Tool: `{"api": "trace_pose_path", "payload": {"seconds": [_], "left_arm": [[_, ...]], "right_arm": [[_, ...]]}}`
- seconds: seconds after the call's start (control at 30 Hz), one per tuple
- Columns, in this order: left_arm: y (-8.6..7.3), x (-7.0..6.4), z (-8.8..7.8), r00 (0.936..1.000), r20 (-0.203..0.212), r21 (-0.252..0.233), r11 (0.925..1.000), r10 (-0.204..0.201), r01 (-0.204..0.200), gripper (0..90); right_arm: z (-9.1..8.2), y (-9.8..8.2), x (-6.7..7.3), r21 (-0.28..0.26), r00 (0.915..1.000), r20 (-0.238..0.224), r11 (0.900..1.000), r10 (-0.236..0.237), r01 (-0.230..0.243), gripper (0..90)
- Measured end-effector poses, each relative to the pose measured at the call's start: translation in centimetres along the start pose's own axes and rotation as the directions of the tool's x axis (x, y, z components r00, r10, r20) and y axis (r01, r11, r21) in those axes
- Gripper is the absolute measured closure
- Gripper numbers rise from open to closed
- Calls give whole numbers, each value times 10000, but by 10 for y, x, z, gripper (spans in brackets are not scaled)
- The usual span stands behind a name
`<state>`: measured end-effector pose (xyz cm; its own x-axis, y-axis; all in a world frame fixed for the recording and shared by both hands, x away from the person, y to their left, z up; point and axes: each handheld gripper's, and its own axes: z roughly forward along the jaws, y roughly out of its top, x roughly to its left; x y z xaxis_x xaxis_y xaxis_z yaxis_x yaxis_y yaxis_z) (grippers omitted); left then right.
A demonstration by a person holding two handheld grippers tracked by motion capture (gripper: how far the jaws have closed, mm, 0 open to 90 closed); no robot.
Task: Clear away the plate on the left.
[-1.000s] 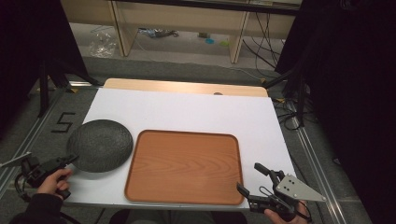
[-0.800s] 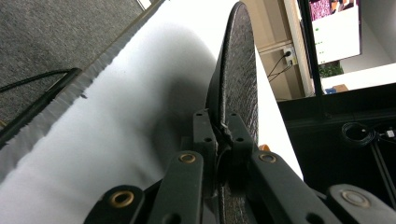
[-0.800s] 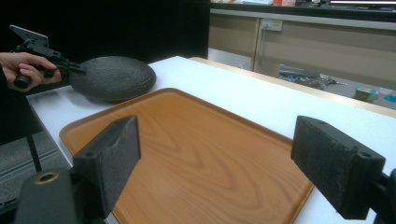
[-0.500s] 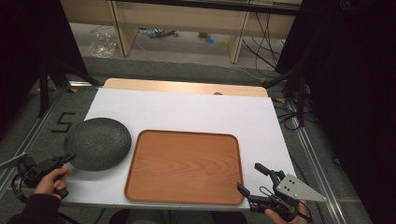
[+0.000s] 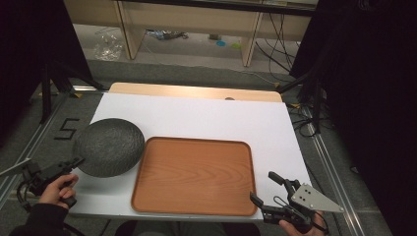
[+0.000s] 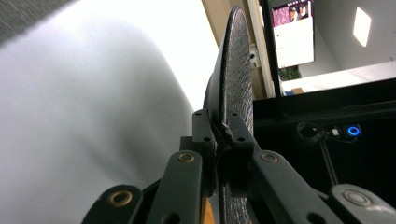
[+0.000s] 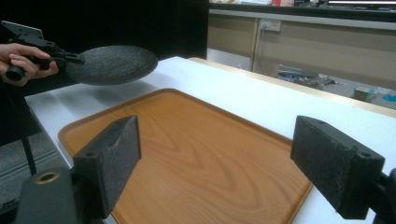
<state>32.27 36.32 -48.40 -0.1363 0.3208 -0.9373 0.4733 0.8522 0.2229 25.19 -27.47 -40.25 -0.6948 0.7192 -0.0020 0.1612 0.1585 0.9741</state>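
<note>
A dark grey speckled plate (image 5: 109, 146) hangs above the white table's left side, held by its rim in my left gripper (image 5: 74, 162), which is shut on it. The left gripper view shows the plate (image 6: 238, 79) edge-on, clamped between the two jaws. In the right gripper view the plate (image 7: 112, 64) floats above the table, level, with a hand behind it. A wooden tray (image 5: 194, 176) lies flat at the table's front centre. My right gripper (image 5: 268, 189) stands open at the tray's front right corner, with nothing between its fingers (image 7: 112, 163).
The white sheet (image 5: 211, 118) covers the table, with a bare wooden strip (image 5: 196, 91) along the far edge. Black curtains stand left and right. Shelving and cables lie on the floor beyond. The tray (image 7: 196, 158) is bare.
My left gripper has lifted the plate off the table and carried it slightly right, towards the tray. The right gripper has stayed still.
</note>
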Motion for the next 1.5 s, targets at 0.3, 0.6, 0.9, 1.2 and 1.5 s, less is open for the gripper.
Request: {"api": "trace_pose_path", "payload": {"seconds": [0.3,0.6,0.9,1.2,1.5], "left_arm": [[-13,-7,5,9994,327,561,9983,-144,126,855],[-32,-18,20,9975,705,1590,9871,88,-200,849],[-57,-34,38,9939,1080,2369,9703,230,-482,842],[-81,-41,53,9913,1182,3205,9427,573,-928,835],[-108,-52,73,9892,1210,3920,9115,827,-1241,830]], "right_arm": [[-1,1,0,153,10000,-64,9999,-2,3,170],[-1,1,0,184,10000,-69,9998,-5,7,169],[-2,1,0,176,10000,-67,9998,31,-30,168],[1,0,0,-77,9999,-63,9999,80,-80,167],[0,0,0,36,10000,37,10000,63,-63,166]]}}
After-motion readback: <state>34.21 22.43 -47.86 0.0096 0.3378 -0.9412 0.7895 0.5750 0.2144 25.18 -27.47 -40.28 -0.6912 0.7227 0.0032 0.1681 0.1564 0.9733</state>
